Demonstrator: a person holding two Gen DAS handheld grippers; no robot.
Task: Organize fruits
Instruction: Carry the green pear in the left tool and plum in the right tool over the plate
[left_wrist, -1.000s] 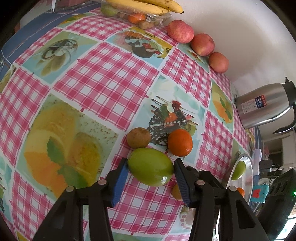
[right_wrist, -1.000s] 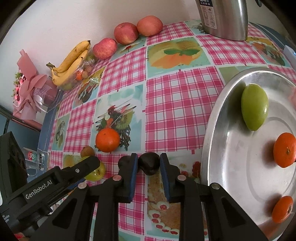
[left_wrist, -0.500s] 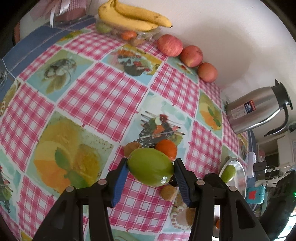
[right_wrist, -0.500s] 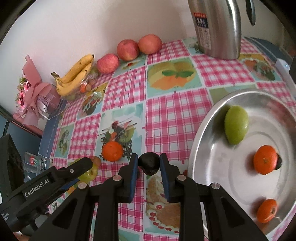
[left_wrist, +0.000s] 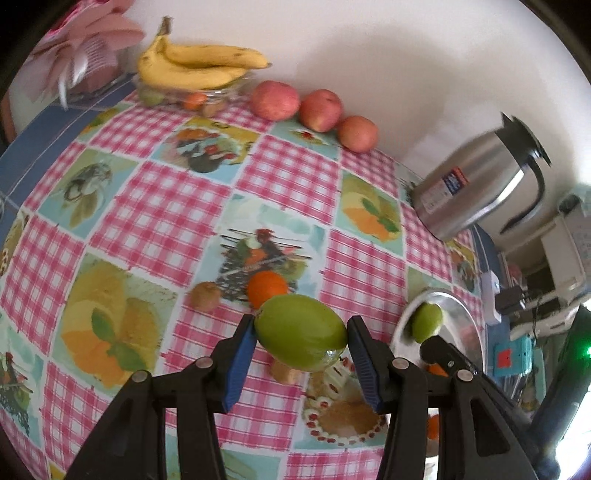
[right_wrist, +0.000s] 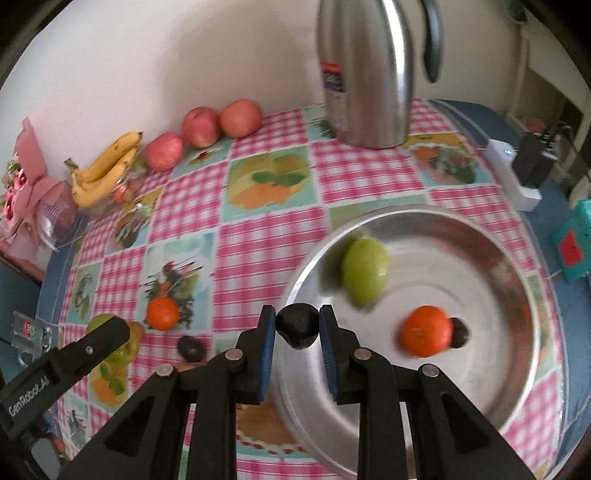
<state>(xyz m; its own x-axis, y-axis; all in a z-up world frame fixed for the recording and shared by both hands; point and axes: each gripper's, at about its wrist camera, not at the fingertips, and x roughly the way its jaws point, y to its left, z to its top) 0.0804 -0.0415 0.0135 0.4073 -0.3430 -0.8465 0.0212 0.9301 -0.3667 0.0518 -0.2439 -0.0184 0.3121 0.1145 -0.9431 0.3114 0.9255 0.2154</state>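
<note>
Beyond your left jaws, the checked tablecloth (left_wrist: 155, 206) carries an orange (left_wrist: 266, 288) and a kiwi (left_wrist: 205, 295). Past your right jaws sits the steel tray (right_wrist: 491, 373); bananas (right_wrist: 107, 170), apples (right_wrist: 201, 127) and a flask (right_wrist: 364, 74) line the wall.

Three red apples (right_wrist: 201, 127) sit in a row by the far wall, beside one bunch of bananas (right_wrist: 101, 168) at the far left. Two green fruits (right_wrist: 365, 271) show, two oranges (right_wrist: 426, 330), three small dark fruits (right_wrist: 298, 325), one kiwi (left_wrist: 205, 295), one steel jug (right_wrist: 365, 74) and one metal tray (right_wrist: 517, 332).

apples (right_wrist: 201, 127) beside bananas (right_wrist: 105, 170), mandarin (right_wrist: 424, 330) in tray (right_wrist: 517, 314)
</note>
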